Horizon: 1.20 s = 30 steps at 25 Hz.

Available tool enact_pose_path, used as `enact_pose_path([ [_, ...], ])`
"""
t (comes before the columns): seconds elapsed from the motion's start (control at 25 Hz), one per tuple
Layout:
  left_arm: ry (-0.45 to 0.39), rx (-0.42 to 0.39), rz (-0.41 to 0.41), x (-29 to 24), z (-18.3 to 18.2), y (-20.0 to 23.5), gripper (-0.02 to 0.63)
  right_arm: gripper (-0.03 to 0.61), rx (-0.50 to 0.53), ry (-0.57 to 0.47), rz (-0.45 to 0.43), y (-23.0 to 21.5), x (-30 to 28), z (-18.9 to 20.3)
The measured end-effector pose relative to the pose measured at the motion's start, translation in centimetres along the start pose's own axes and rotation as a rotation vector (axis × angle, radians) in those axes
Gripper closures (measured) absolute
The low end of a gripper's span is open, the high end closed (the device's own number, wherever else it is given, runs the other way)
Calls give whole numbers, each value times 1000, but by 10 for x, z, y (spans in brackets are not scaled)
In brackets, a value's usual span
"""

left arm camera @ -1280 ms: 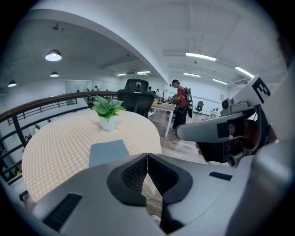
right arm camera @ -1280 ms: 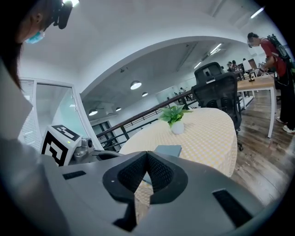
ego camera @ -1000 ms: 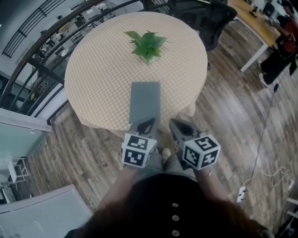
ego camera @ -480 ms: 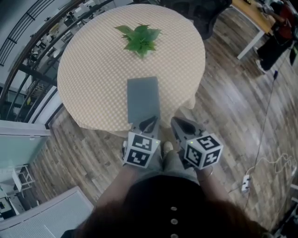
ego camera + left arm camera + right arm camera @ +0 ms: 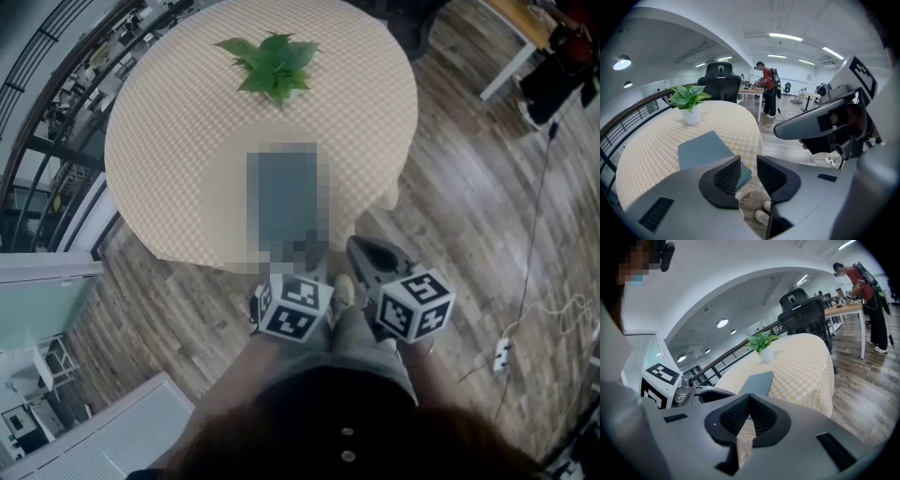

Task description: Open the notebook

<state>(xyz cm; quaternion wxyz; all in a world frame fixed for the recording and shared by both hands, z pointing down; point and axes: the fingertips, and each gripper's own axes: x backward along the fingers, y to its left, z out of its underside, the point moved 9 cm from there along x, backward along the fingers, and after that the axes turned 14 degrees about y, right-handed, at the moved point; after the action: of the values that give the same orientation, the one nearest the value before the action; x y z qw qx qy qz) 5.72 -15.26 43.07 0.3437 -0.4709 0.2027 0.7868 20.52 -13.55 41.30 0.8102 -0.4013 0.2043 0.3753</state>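
The closed grey-blue notebook [image 5: 705, 149] lies flat on the checked round table [image 5: 178, 141], near its front edge; in the head view a mosaic patch covers it. My left gripper [image 5: 748, 164] hovers just before the notebook's near right corner. Its jaws are opening, with a clear gap and nothing between the pads. In the head view the left gripper [image 5: 296, 255] reaches the table's edge. My right gripper [image 5: 748, 401] is shut on nothing and hangs off the table to the right, where the head view shows the right gripper [image 5: 362, 247]. The notebook [image 5: 757, 383] lies ahead of it, to the left.
A potted green plant [image 5: 270, 64] stands on the far half of the table. A black office chair [image 5: 721, 84] is behind the table. A person [image 5: 768, 91] stands at a desk in the background. A railing [image 5: 628, 124] runs along the table's left. Wood floor lies below.
Both grippers have sunk a little and drawn in toward my body at the table's front edge. The left jaws looked closed before; now they stand apart.
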Motion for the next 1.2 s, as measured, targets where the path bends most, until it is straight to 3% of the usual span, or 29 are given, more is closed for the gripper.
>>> enact_pose_path([
  [0.2, 29, -48, -37, -14, -1, 4, 453, 568, -42, 17, -9, -5, -8, 11],
  [0.8, 116, -182, -147, -54, 9, -6, 453, 568, -151, 8, 19, -46, -16, 27],
  [1.2, 151, -215, -224, -67, 8, -5, 454, 568, -184, 40, 8, -55, -18, 40],
])
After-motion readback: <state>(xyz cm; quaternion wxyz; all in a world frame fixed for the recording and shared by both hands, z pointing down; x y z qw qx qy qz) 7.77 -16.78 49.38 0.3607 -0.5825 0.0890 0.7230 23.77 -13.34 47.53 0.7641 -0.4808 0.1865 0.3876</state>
